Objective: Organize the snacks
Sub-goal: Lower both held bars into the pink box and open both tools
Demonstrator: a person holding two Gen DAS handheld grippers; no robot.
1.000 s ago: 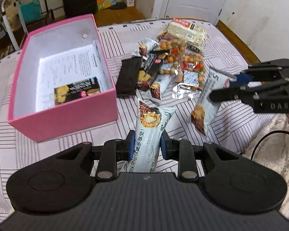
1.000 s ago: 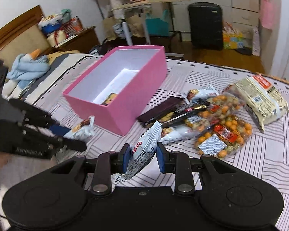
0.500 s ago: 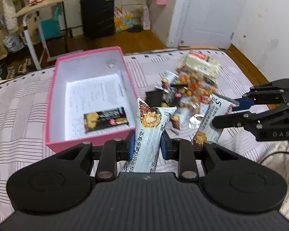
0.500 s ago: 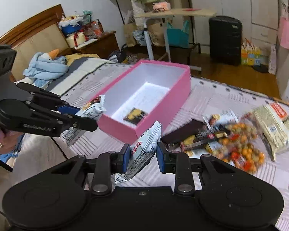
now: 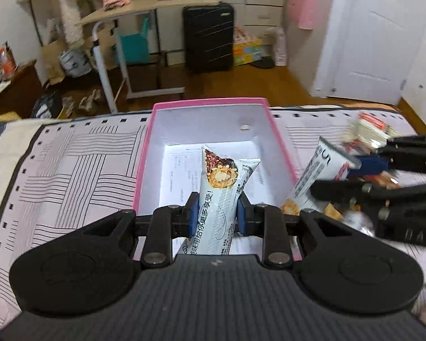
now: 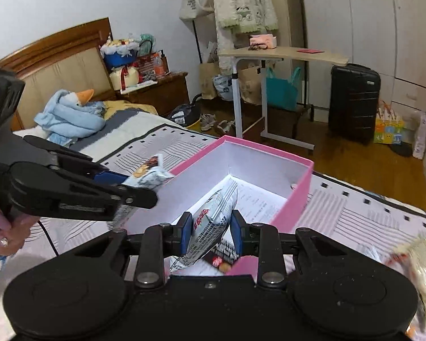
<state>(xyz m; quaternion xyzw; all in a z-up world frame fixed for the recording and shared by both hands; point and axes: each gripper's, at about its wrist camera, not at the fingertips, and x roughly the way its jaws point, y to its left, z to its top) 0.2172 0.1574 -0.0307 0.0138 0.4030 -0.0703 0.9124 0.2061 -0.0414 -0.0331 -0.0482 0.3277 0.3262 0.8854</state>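
Observation:
My left gripper (image 5: 216,213) is shut on a pale blue snack packet (image 5: 221,187) and holds it over the near end of the open pink box (image 5: 210,103). My right gripper (image 6: 211,228) is shut on a second pale snack packet (image 6: 213,218) above the box's near right corner (image 6: 295,199). Each gripper shows in the other's view, the right one (image 5: 355,176) to the right of the box, the left one (image 6: 139,187) at the box's left wall. A dark snack packet (image 6: 223,257) lies on the paper inside the box.
More snack bags (image 5: 369,130) lie blurred on the striped bedspread (image 5: 71,170) to the right of the box. Beyond the bed stand a rolling desk (image 6: 284,54), a black suitcase (image 5: 208,37) and a white door (image 5: 380,34).
Both grippers have lifted and moved with their packets from the snack pile to over the pink box. The box now lies directly below them.

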